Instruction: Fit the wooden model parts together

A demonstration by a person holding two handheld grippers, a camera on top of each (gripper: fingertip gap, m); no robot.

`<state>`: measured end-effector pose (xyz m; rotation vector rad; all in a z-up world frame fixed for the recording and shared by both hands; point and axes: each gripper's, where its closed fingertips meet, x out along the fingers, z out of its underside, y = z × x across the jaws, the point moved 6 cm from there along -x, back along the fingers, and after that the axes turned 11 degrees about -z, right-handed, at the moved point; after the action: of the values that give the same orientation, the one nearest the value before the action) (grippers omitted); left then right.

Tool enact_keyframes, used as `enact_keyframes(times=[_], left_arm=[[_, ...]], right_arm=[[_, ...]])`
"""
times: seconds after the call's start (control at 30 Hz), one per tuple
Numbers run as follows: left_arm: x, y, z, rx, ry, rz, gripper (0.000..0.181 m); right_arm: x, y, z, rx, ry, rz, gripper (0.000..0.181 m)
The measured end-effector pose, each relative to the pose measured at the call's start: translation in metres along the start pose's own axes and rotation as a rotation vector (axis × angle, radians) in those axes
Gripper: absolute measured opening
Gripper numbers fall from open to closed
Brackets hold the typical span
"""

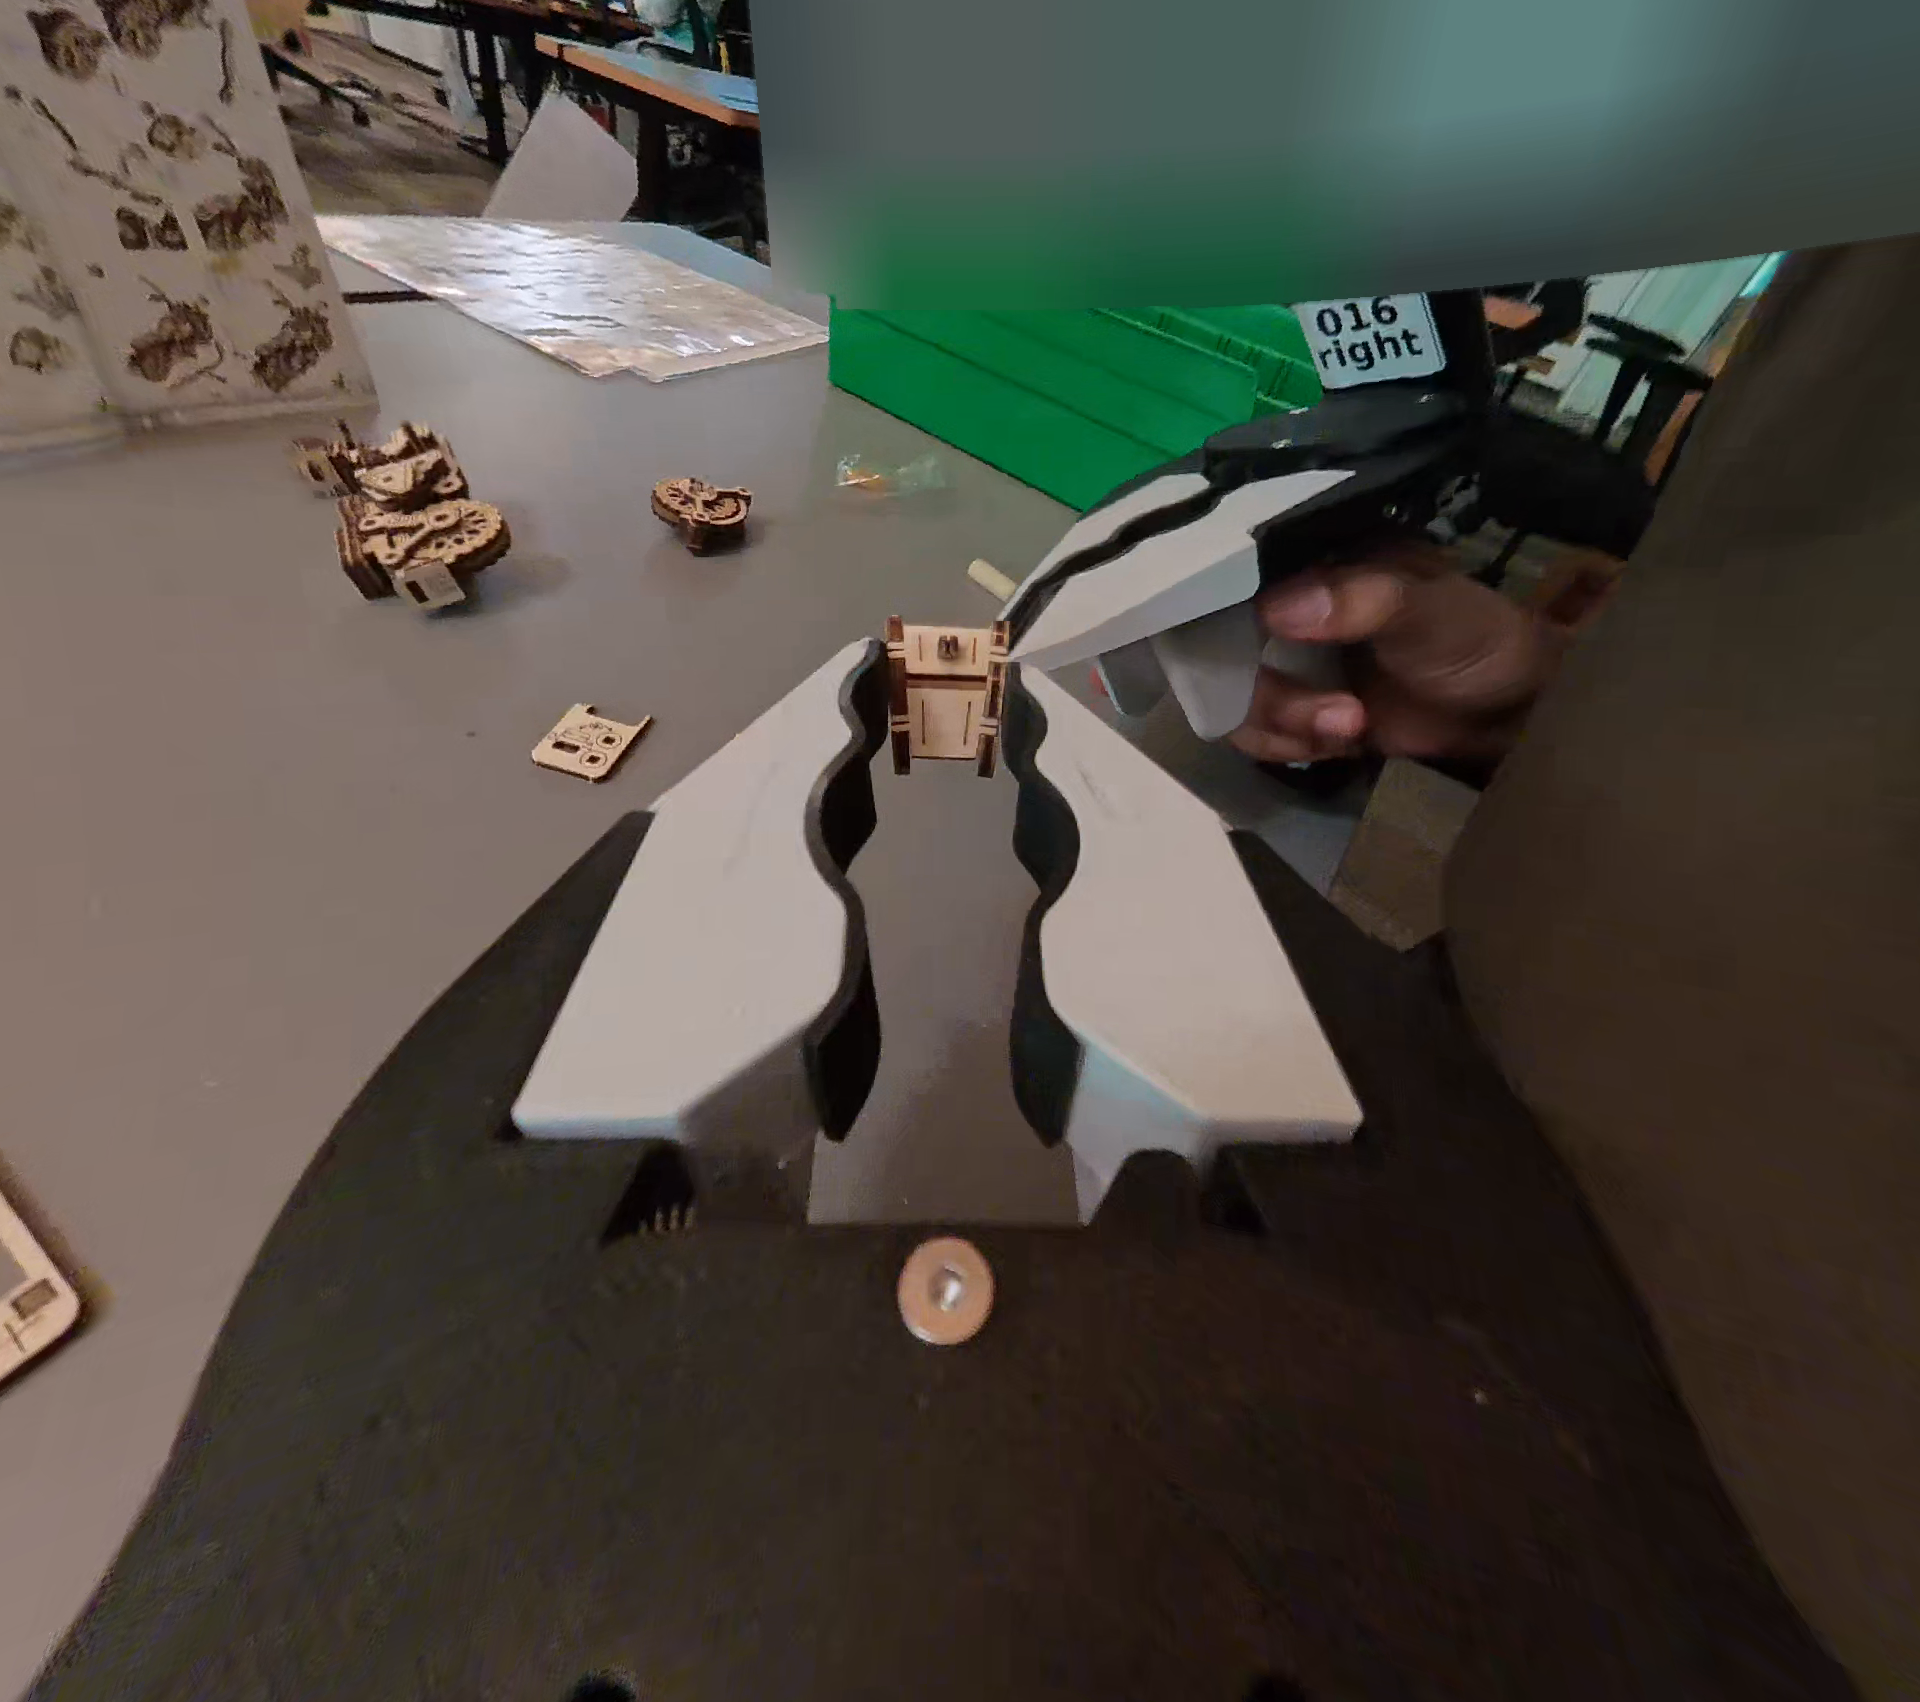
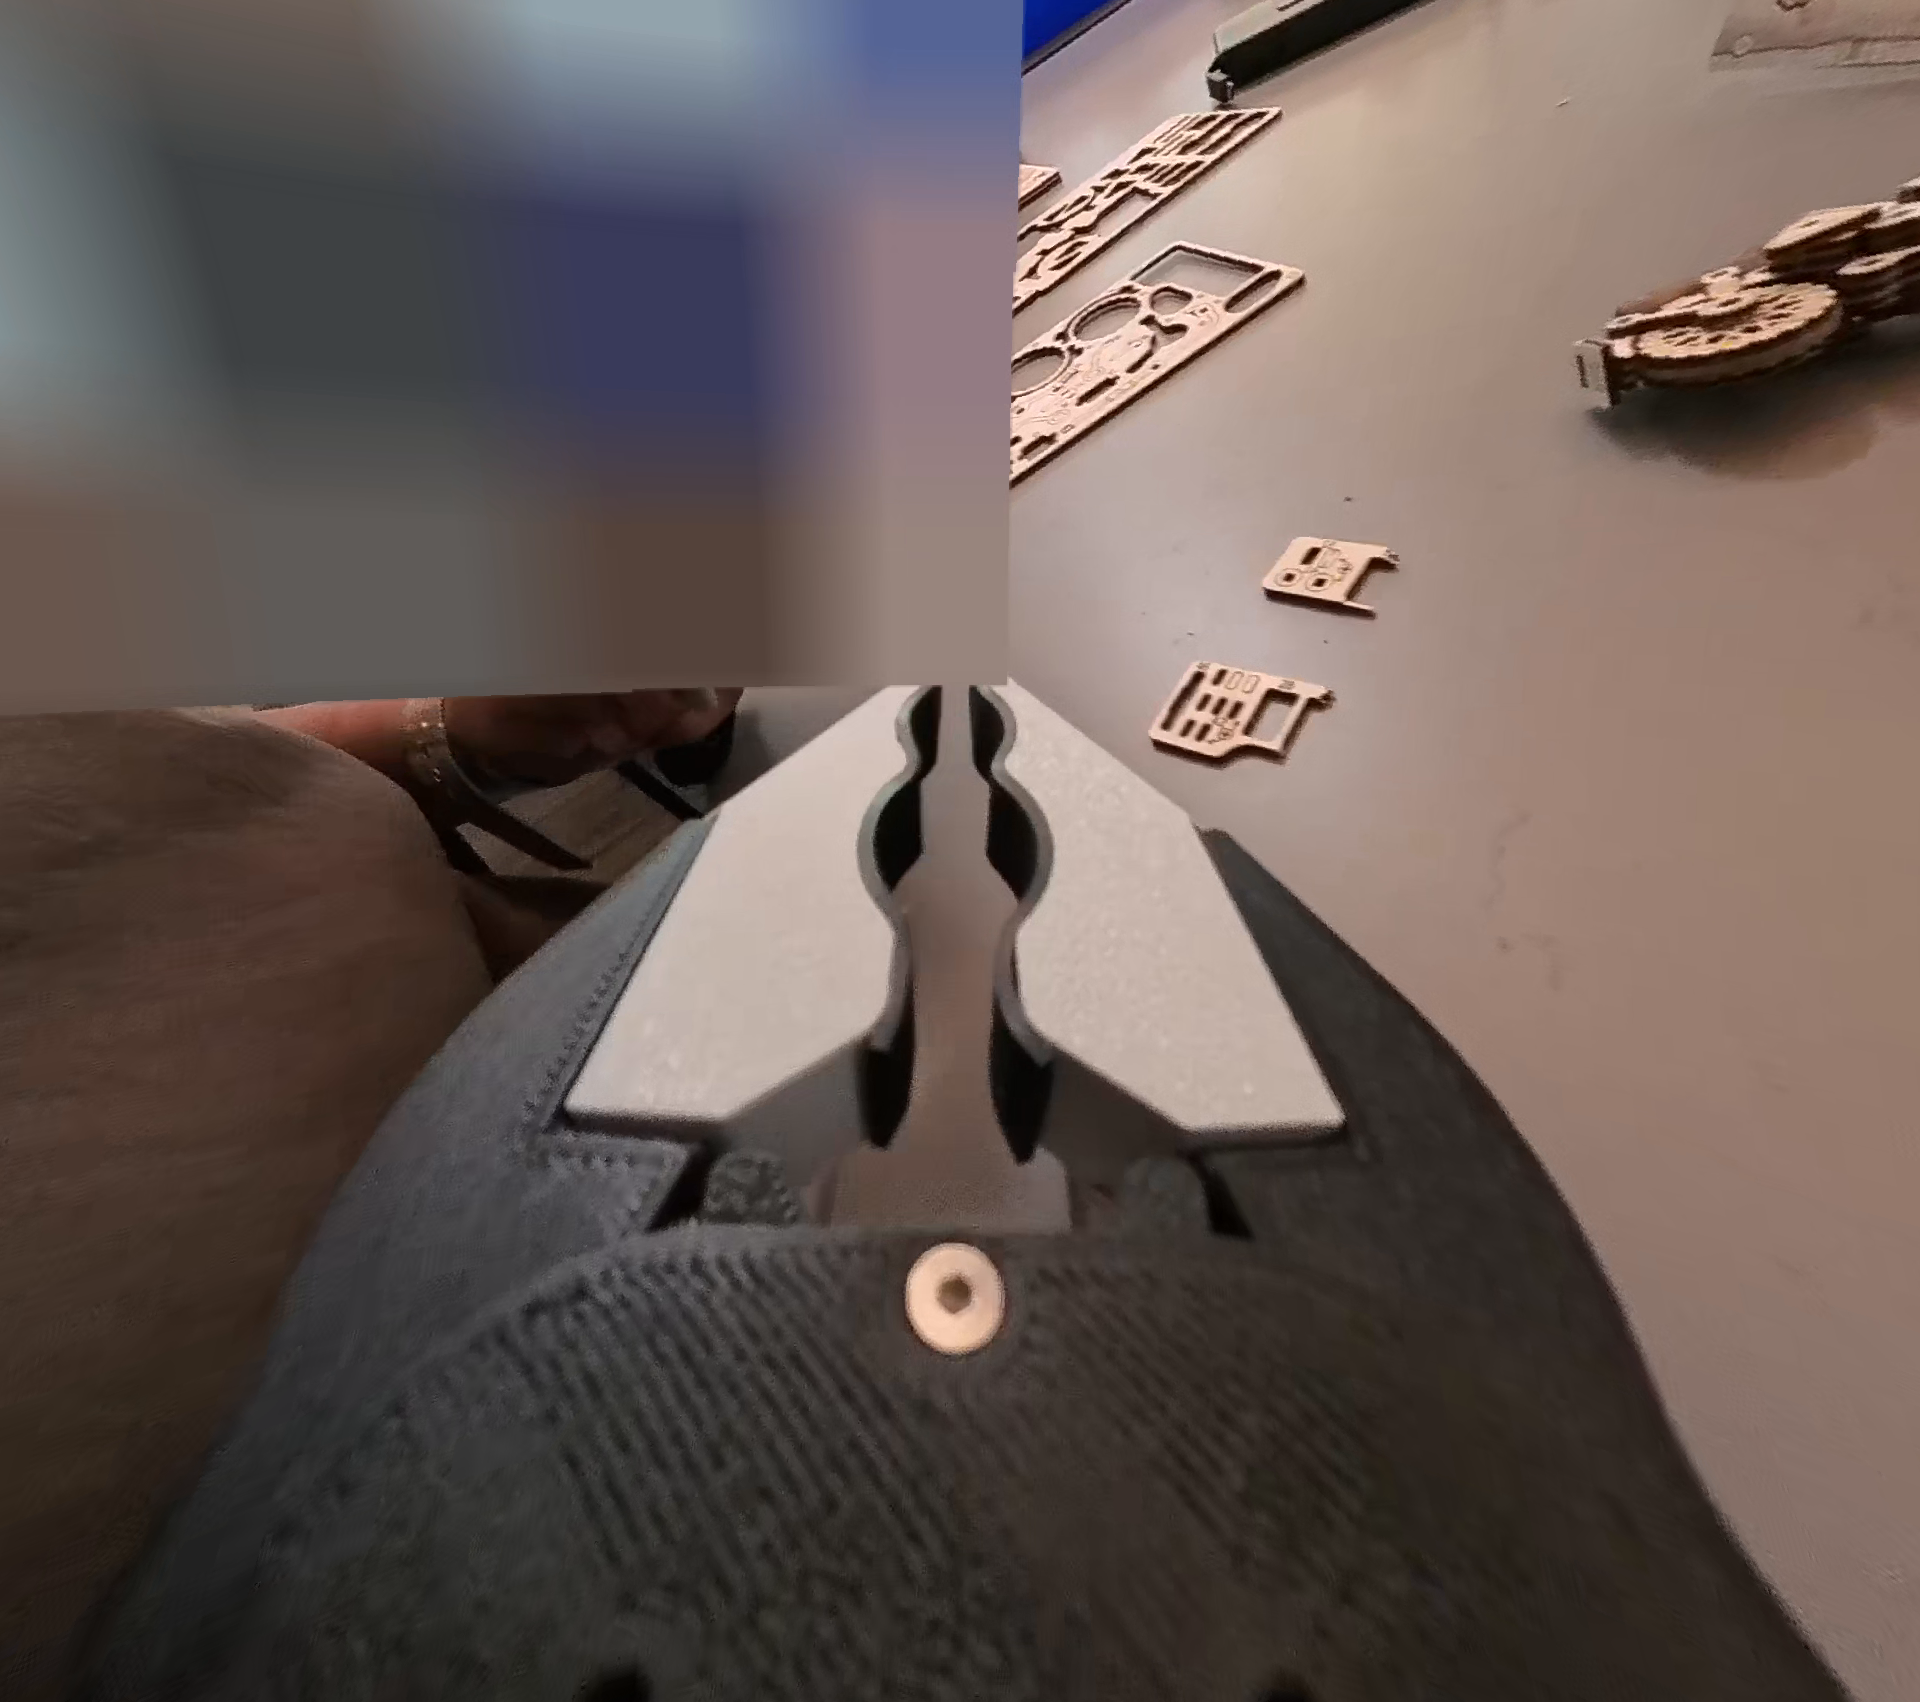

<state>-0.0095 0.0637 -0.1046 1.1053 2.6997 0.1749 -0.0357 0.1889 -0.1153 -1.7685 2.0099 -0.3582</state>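
The little wooden box piece (image 1: 943, 694) sits dead centre of the left wrist view, pinched between the tips of my left gripper (image 1: 941, 696), fingers closed in just to the width of the piece, gripping its two side walls. It's thin laser-cut ply, so I'd guess very light, stiff, but snappy at the tabs. Best hold looks like the flat side walls, not the slotted edges.

The right gripper (image 1: 1013, 629) comes in from the right of that frame, tips nearly together and right at the box's upper right corner. In its own view the right gripper (image 2: 956, 696) shows only a thin slit between the fingers, and I can't tell if anything's in there.

Further out on the grey table (image 1: 208, 821): a flat cut-out part (image 1: 590, 741) left of centre, a geared wooden assembly (image 1: 416, 530) upper left, a smaller gear piece (image 1: 702, 507) beside it, and a green bin (image 1: 1018, 395) behind. The right view adds two loose flat parts (image 2: 1330, 575) (image 2: 1238, 710) mid-right and punched-out sheets (image 2: 1143, 322) above them.

There's a white label on the right gripper's body with printing on it, and a patterned sheet (image 1: 135, 146) upper left.
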Motion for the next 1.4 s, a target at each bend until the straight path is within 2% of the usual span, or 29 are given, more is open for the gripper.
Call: enact_keyframes(times=[0.37,0.57,0.77,0.87,1.0,1.2,1.4], left_arm=[[0.002,0.011,0.006,0.262,-0.048,-0.069,0.02],[0.008,0.009,0.01,0.282,-0.137,-0.077,0.02],[0.01,0.002,0.017,0.315,-0.237,-0.114,0.02],[0.012,0.0,0.027,0.306,-0.323,-0.109,0.021],[0.017,-0.002,0.033,0.278,-0.37,-0.122,0.02],[0.025,-0.001,0.049,0.31,-0.523,-0.142,0.02],[0.026,0.0,0.056,0.29,-0.586,-0.121,0.02]], right_arm=[[0.006,-0.009,0.004,0.186,0.036,-0.176,0.024],[0.007,-0.008,0.007,0.241,0.04,-0.193,0.027],[0.005,-0.002,0.008,0.24,0.025,-0.157,0.026],[0.004,0.004,0.013,0.199,-0.038,-0.09,0.025],[0.001,0.011,0.015,0.116,-0.109,-0.005,0.022],[0.011,0.007,0.024,0.067,-0.197,0.014,0.023],[0.017,0.008,0.027,-0.023,-0.266,0.074,0.0]])
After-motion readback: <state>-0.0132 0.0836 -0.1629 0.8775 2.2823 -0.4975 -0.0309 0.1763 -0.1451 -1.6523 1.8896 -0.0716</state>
